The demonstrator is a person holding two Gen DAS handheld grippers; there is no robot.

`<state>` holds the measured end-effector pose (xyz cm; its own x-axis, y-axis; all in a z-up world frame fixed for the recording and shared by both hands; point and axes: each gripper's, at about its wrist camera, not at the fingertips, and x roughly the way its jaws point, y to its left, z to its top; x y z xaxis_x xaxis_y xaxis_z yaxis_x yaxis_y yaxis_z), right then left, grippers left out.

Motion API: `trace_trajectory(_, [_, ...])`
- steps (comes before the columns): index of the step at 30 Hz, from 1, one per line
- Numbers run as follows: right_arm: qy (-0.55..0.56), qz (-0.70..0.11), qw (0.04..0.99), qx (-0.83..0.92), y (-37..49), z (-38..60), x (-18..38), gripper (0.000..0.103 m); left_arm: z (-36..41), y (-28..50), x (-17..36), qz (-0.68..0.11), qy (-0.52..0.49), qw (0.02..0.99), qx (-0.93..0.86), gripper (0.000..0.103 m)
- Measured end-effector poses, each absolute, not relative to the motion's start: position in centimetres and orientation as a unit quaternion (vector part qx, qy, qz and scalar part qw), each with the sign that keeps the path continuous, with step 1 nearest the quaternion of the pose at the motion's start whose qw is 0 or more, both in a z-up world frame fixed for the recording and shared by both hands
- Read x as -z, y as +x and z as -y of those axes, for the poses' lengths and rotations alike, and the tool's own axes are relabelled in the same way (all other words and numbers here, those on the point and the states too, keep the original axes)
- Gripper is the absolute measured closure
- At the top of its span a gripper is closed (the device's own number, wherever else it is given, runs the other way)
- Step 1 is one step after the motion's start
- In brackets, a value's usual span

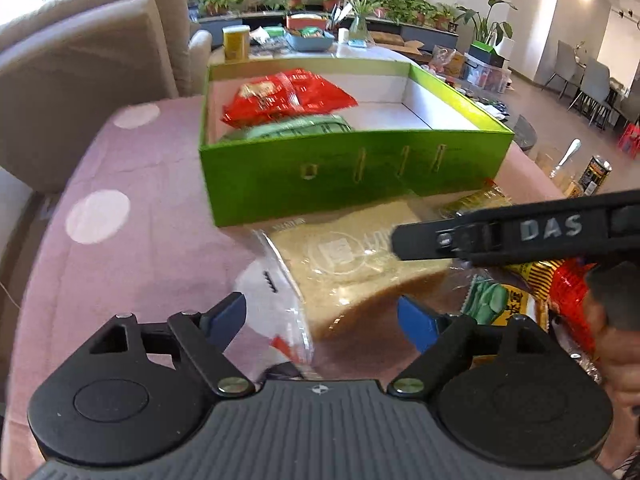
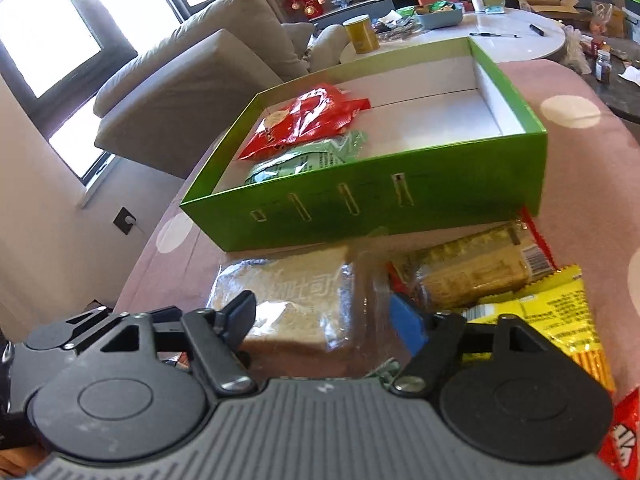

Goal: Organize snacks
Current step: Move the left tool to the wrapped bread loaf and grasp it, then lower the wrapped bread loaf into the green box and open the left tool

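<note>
Both hand-held grippers [image 1: 322, 316] [image 2: 326, 316] gape wide over bread bag [image 2: 296, 300] beside green box [image 2: 360, 208].

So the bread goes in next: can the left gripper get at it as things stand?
Probably yes: the left gripper is open with the bagged bread right between its fingers, though the right gripper crosses over its far side.

The green packet [image 1: 296, 128] in the box [image 1: 352, 176] sits half behind its near wall. At the lower right, the red packet [image 2: 624, 436] is cut by the frame edge.
</note>
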<state>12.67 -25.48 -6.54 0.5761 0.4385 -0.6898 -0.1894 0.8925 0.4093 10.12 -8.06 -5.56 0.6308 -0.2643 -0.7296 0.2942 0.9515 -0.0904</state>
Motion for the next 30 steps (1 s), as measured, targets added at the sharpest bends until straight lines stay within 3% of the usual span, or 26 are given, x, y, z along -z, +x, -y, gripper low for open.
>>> trace_trajectory(2, [0.137, -0.427, 0.877, -0.174, 12.9, 25.0, 6.8, 0.032, 8.3, 10.2, 5.9, -0.401, 0.016, 0.902, 0.161, 0.024])
trace_trajectory(4, [0.125, -0.427, 0.879, -0.173, 12.9, 24.5, 7.0, 0.032, 8.4, 10.2, 5.9, -0.398, 0.013, 0.902, 0.168, 0.036])
trace_trajectory(5, [0.119, -0.429, 0.878, -0.176, 12.9, 24.2, 7.1, 0.032, 8.5, 10.0, 5.9, -0.396, 0.013, 0.902, 0.168, 0.036])
trace_trajectory(7, [0.116, -0.429, 0.878, -0.180, 12.8, 24.0, 7.2, 0.045, 8.6, 9.6, 5.6, -0.387, 0.022, 0.907, 0.162, 0.039])
trace_trajectory(10, [0.128, -0.423, 0.880, -0.177, 12.6, 24.6, 7.0, 0.055, 8.5, 9.0, 4.8, -0.371, 0.022, 0.914, 0.164, 0.040])
trace_trajectory(30, [0.148, -0.318, 0.919, -0.181, 10.6, 27.1, 0.8, 0.056, 10.5, 7.9, -1.8, -0.273, 0.043, 0.943, 0.185, 0.040])
